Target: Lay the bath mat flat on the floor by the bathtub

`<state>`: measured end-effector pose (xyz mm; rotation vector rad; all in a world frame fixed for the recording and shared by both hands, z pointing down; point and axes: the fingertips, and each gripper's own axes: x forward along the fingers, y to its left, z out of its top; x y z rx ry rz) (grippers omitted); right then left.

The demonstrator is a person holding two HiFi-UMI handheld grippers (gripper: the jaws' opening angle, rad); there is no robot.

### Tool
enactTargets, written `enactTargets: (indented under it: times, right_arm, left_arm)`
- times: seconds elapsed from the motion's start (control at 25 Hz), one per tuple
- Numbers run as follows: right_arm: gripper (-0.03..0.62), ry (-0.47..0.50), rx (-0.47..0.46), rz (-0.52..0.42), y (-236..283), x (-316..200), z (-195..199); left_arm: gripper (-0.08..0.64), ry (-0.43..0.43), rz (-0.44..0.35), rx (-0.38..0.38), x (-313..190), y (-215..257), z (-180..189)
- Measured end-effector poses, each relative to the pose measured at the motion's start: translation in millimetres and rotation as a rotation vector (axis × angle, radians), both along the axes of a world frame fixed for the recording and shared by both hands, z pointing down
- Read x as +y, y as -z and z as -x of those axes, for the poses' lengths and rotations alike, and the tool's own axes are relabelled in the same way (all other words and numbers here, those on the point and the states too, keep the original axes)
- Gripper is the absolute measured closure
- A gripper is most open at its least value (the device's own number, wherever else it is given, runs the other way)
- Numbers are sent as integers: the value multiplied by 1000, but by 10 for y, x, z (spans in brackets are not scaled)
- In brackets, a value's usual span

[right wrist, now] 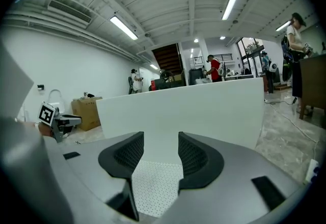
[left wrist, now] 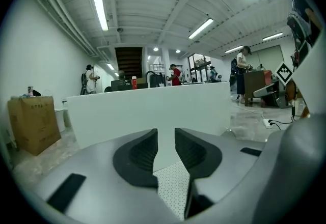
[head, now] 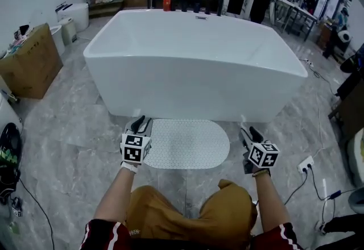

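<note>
Left hand-held gripper (head: 139, 125) and right hand-held gripper (head: 248, 134) are hovering low over the floor (head: 68, 129) in the head view. The bath mat (head: 185, 142) is lying flat between them, with the bathtub (head: 193, 67) just ahead.

Left gripper view: its jaws are standing apart, released and gripping nothing, with the dotted mat showing below them.

Right gripper view: its jaws are likewise gaping, empty, above the mat.
</note>
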<state>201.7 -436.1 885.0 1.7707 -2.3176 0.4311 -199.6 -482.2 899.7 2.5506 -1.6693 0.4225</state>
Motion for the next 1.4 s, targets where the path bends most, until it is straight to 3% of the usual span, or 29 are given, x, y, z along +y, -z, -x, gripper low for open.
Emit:
enactTargets:
  times: [0.12,0.48,0.64,0.84,1.04,1.4]
  right_arm:
    - [373,-21,-7,-18,180,33,-55]
    - [373,-60,-48,-108,586,-123,-159]
    - [373,-65,-46,-102,676,-227,-219]
    - [373,-66,-47,-85,959,-333,-423]
    - [373,-62,-58,-75,1686,-441,-525]
    - [373,-37,-79,-26,3398,-436,-494]
  left_arm:
    - [443,15,-28,25,104,238,90]
    - [440,82,-56,212,47,754,-52]
    - [440,70,-53,223,-70,912,-333]
    - [440,48,-66,185,-171,1291,-713]
    - [440,31,-64,186,-259,2068,-944]
    - [443,42,38,180,-282,3736,-1074]
